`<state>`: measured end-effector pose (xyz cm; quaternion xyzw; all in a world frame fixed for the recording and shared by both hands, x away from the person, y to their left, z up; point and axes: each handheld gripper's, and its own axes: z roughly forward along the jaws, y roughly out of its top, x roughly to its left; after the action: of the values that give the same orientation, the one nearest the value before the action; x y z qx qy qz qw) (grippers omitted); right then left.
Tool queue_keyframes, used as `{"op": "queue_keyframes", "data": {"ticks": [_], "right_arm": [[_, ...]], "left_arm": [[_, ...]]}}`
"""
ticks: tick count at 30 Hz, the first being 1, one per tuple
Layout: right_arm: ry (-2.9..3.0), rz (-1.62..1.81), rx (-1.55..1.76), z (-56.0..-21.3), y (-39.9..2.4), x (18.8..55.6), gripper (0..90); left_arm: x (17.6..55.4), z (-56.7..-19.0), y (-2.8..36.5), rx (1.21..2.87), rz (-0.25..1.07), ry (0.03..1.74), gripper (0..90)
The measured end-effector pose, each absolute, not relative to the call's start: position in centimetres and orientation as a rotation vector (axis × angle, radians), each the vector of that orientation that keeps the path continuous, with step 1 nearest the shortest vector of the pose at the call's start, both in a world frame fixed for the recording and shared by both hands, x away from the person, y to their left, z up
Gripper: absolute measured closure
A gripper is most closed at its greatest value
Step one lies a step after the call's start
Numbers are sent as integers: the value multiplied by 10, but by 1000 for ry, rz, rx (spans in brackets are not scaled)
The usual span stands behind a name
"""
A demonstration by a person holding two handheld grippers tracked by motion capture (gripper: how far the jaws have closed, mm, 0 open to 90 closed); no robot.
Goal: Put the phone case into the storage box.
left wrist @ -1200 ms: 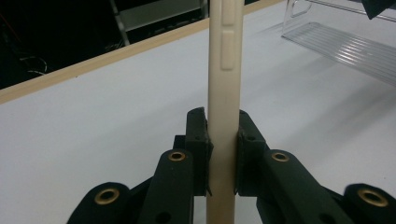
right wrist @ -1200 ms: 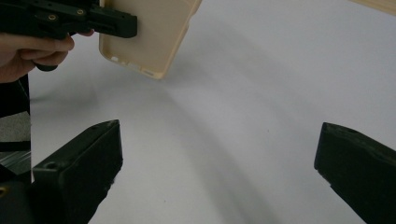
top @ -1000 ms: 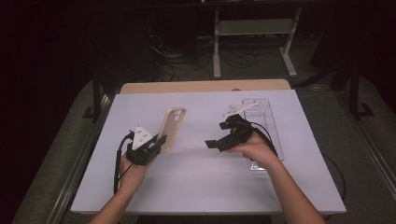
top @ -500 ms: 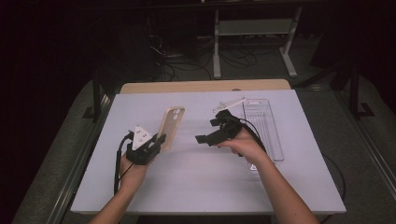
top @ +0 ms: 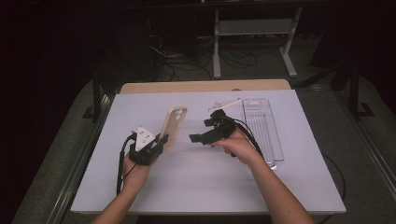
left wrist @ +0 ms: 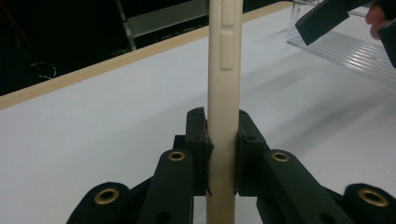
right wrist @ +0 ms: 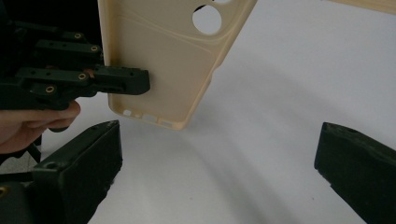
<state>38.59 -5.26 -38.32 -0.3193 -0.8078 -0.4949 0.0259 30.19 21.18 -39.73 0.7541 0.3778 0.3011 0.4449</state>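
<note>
Left gripper [top: 161, 140] pinches the cream phone case [top: 173, 127] upright above the table's [top: 187, 186] middle. Right gripper [top: 201, 132], jaws spread, faces it from just beside, holding nothing.

On the white table [top: 187, 186], the left gripper [top: 159, 140] clamps a cream phone case [top: 173, 125] and holds it raised on edge. The right gripper [top: 201, 133] — jaws spread, nothing between them — points toward the case from just beside it. A clear plastic tray [top: 264, 130] lies behind the right hand [top: 236, 147] — flat, at the table's right.
</note>
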Motion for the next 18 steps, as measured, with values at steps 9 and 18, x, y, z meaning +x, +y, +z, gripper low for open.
{"op": "queue_keyframes", "data": {"ticks": [9,18], "right_arm": [[-2440,-1571,-991,-384,-48,386,5],[-2393,-1590,-997,-384,-41,385,5]], "left_arm": [[301,-399,203,1862,751,930,790],[299,-399,197,1870,749,923,790]]}}
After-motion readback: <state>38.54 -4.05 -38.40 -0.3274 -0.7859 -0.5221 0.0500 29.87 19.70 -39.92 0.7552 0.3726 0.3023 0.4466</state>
